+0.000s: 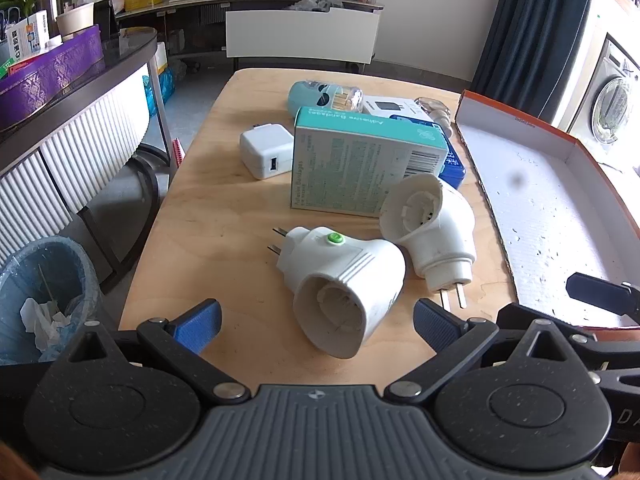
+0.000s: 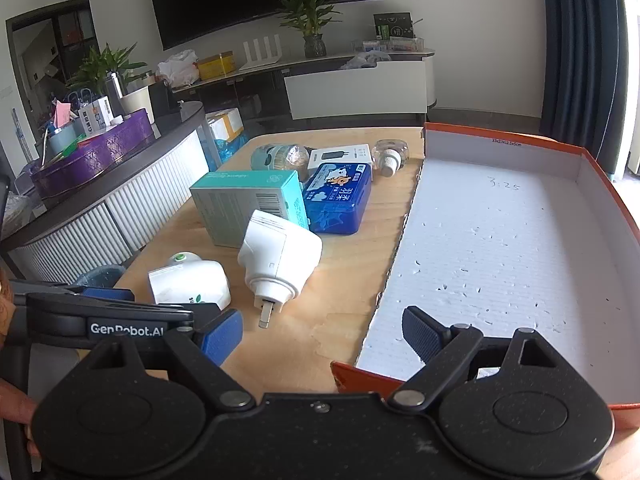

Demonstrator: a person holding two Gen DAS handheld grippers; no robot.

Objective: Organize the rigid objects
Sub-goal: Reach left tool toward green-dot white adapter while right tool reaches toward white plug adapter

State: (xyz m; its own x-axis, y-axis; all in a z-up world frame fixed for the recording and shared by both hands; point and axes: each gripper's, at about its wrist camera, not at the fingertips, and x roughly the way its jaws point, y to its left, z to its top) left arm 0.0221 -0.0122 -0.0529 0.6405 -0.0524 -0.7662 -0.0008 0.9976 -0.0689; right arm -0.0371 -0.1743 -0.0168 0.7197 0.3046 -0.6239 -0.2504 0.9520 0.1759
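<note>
1. A living room with a dark screen on the far wall and a long low shelf holds a light wooden tabletop (image 1: 224, 216) carrying a scatter of small rigid things.
2. The left gripper (image 1: 318, 322) has its jaws spread wide and empty, low over the near edge, with the near white plug-in device (image 1: 344, 292) lying just ahead between the blue pads, not touched.
3. The right gripper (image 2: 322, 332) also has its jaws spread and empty; its left pad is over bare wood and its right pad over the near corner of the orange-rimmed box (image 2: 600, 184), whose white floor is bare.
4. Just right of the near device lies a second white plug-in device (image 1: 430, 236), prongs pointing near, close beside the first; whether they touch I cannot tell.
5. Behind both stands a teal bandage box (image 1: 360, 160), with a white USB charger (image 1: 266, 152) just to its left.
6. To its right lies a blue tissue pack (image 2: 338, 200), near the box's left wall.
7. Farthest away are a teal bottle (image 1: 308, 96), a white carton (image 2: 344, 154) and a clear refill bottle (image 2: 390, 156).
8. Left of the tabletop, a bin (image 1: 44, 292) with a blue liner stands on the floor.
</note>
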